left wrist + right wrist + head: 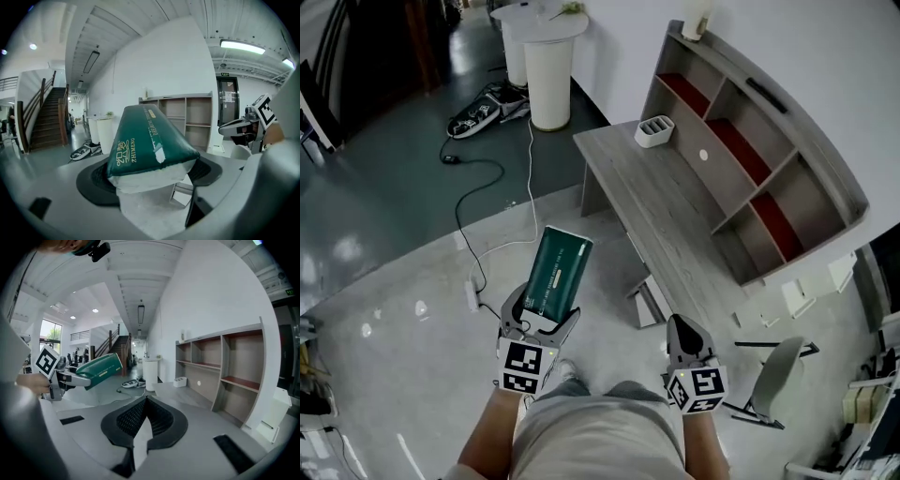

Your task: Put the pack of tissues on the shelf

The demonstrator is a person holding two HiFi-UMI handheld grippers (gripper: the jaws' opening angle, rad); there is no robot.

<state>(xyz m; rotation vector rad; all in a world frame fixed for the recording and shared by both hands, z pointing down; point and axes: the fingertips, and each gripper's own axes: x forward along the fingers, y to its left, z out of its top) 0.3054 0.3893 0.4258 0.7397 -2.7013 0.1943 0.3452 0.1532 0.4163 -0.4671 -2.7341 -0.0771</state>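
Note:
The pack of tissues [559, 270] is a dark green soft pack with gold print, held out in front of the person above the floor. My left gripper [542, 315] is shut on its near end, and in the left gripper view the pack [149, 146] fills the space between the wide-set jaws, white end toward the camera. My right gripper [688, 339] hangs beside it at the right, shut and empty; its pads [159, 420] meet. The grey shelf [769, 150] with red-floored compartments stands on the desk [647, 202] ahead to the right. The right gripper view also shows the pack [98, 369].
A white slotted organizer [654, 131] sits on the desk by the shelf. A white round pedestal [549, 80], shoes [474, 117] and cables [478, 202] are on the floor to the left. A chair [774, 375] stands at the right.

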